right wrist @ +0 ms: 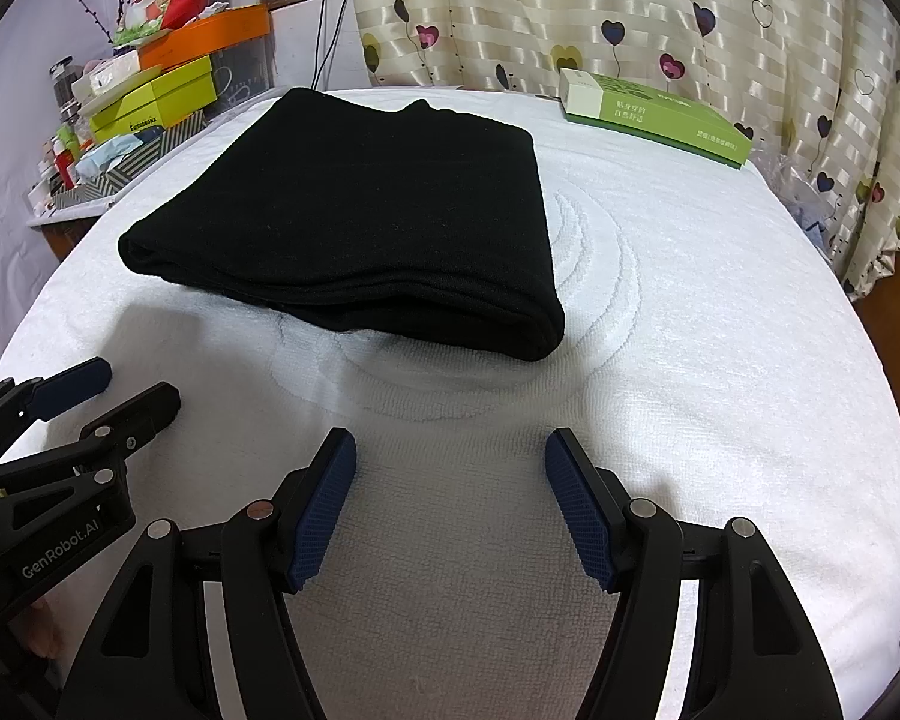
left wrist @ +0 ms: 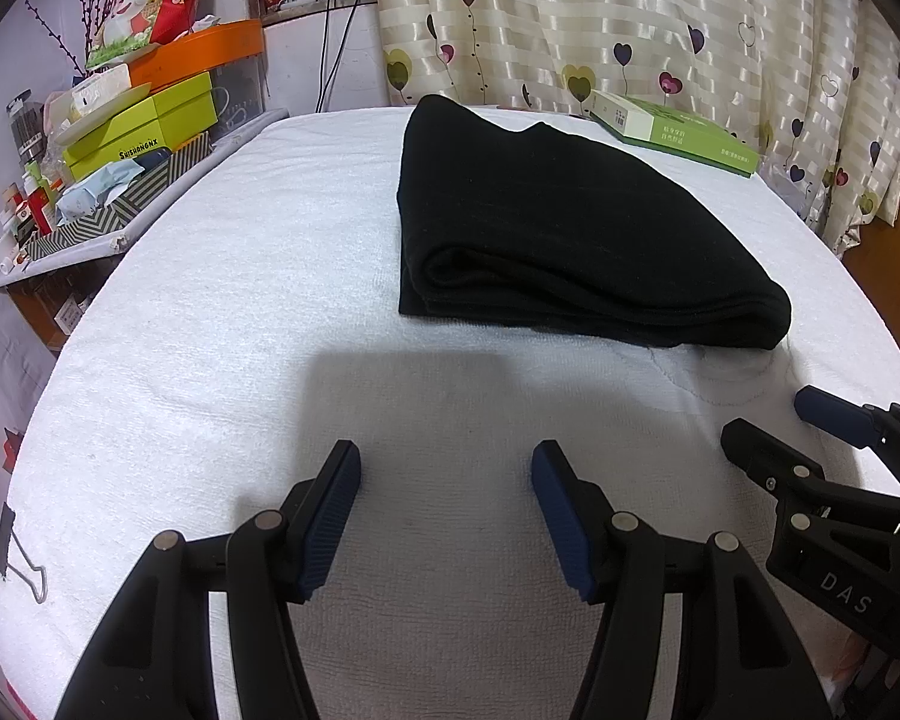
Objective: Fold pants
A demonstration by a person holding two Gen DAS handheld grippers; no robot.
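Note:
The black pants [left wrist: 564, 228] lie folded into a compact stack on the white towel-covered table [left wrist: 240, 300], with the rounded fold facing me. In the right wrist view the same pants [right wrist: 360, 222] sit left of centre. My left gripper [left wrist: 447, 462] hovers over bare towel in front of the stack, open, nothing between its blue pads. My right gripper [right wrist: 450, 450] is also open and empty, short of the stack's near edge. Each gripper shows in the other's view: the right gripper [left wrist: 774, 417] at the right edge, the left gripper [right wrist: 135, 387] at the left edge.
A green and white box [left wrist: 672, 129] lies at the table's far right, in front of a heart-patterned curtain [left wrist: 570, 18]. A cluttered side shelf with yellow-green and orange boxes [left wrist: 144, 126] stands at the far left. A binder clip [left wrist: 12, 552] grips the towel's left edge.

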